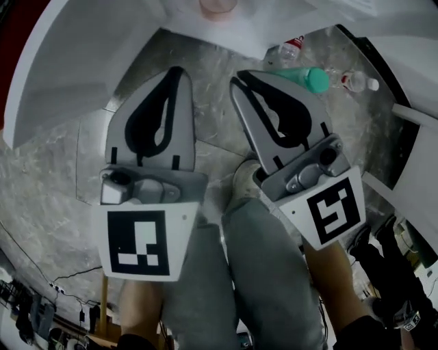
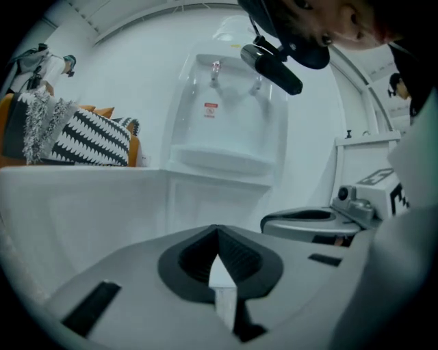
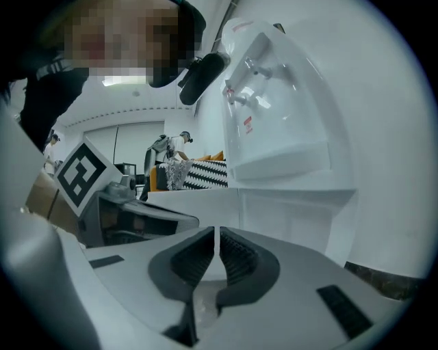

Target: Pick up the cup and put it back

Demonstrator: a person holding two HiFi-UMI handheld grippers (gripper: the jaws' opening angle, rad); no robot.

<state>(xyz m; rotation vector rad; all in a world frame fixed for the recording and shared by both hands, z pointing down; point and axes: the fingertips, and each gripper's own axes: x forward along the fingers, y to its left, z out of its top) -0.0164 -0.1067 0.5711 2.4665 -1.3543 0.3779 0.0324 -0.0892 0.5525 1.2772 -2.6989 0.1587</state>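
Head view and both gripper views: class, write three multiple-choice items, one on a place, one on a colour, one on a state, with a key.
1. Where is the pink cup in the head view?
A. At the top edge, past the gripper tips.
B. Inside a gripper's jaws.
C. At the bottom edge.

2. What colour is the bottle nearest the right gripper?
A. Orange.
B. Teal.
C. Black.

3. How do the jaws of the left gripper stand?
A. Wide apart.
B. Shut on the cup.
C. Shut, empty.

1 A: the cup shows above the tips.
2 B: its body and cap are teal.
3 C: they meet with nothing between.
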